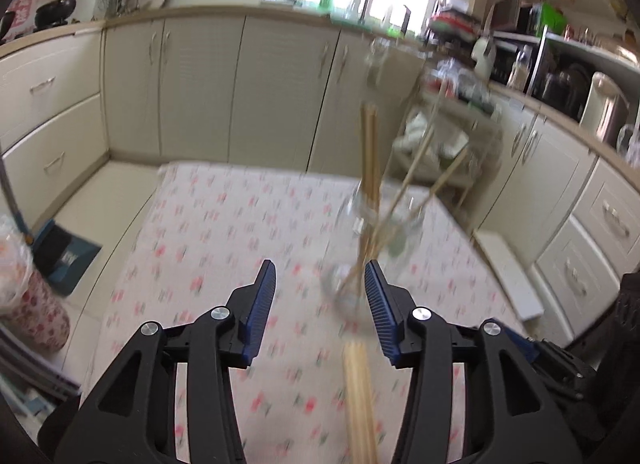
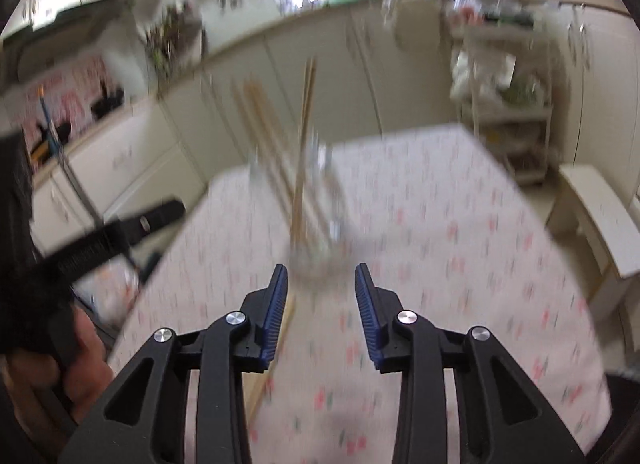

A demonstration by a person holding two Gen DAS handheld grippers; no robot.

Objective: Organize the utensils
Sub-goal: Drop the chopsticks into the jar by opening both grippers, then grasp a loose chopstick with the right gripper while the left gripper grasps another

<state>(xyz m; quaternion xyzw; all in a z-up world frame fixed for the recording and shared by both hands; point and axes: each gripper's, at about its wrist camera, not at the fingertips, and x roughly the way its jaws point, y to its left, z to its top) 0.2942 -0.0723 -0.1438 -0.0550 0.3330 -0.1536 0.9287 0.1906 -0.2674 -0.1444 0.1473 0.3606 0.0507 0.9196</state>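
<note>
Both claws, left (image 1: 320,276) and right (image 2: 321,280), gape empty; only the right view shows the hand (image 2: 86,364).

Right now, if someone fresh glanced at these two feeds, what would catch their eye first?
Probably the clear glass jar standing on the floral tablecloth, with wooden chopsticks fanning up out of it just ahead of both grippers. Next, the loose chopsticks lying flat on the cloth close by the left gripper. The left gripper and the right gripper are both open and hold nothing; both views are motion-blurred.
</note>
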